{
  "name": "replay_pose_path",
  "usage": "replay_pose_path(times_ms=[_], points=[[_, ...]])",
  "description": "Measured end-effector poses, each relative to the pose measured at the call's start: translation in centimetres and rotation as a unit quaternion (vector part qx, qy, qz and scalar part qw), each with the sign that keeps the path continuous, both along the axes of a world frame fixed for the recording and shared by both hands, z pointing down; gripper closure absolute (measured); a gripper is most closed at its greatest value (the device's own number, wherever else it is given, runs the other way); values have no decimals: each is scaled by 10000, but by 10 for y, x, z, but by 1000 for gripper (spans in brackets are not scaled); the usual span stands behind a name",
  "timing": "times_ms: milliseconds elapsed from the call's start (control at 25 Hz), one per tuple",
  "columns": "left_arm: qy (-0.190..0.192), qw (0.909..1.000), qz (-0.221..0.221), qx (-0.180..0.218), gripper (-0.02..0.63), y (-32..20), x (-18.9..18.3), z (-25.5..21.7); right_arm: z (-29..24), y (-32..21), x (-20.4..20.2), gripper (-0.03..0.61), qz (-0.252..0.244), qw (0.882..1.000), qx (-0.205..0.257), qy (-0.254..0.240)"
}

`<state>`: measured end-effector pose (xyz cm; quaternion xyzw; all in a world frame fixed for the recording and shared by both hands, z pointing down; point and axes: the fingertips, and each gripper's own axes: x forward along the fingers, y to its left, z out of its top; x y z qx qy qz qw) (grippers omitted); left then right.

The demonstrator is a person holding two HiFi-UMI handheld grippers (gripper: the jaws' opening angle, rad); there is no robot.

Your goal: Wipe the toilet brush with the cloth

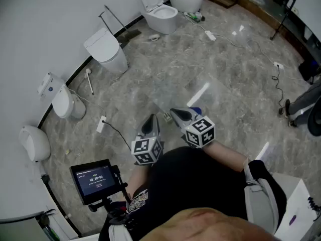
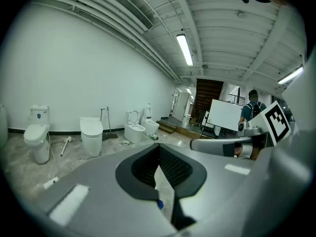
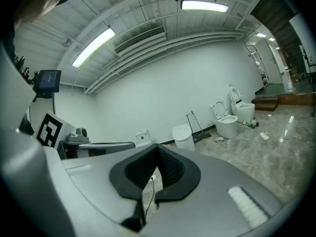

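From the head view, the grey left gripper [image 1: 152, 118] and grey right gripper [image 1: 172, 112] hang side by side over the grey marble floor [image 1: 225, 79]. Well apart from them, the white long-handled toilet brush [image 1: 90, 82] lies on that floor near the wall, between two white toilets [image 1: 106, 48]. In the left gripper view, the left gripper [image 2: 158, 149] has its jaws together with nothing between them, and the brush [image 2: 64, 146] lies far ahead. In the right gripper view, the right gripper [image 3: 157, 147] is likewise closed and empty.

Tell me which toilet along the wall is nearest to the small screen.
The rounded, closed toilet at the lower-left end of the row in the head view; the screen is right below it, the others farther away.
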<state>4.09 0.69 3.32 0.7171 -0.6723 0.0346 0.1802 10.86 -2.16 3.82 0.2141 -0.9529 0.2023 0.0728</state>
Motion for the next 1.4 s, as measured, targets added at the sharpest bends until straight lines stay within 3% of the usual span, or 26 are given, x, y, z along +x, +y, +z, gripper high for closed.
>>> replay_pose_path(times_ms=[760,1400], points=[[45,10000,0,27,612,0,-1,0,-2,1,1,577,35,10000,65,0],[138,9998,115,107,611,1,5,-1,-9,4,5,575,3,9996,8,-291]])
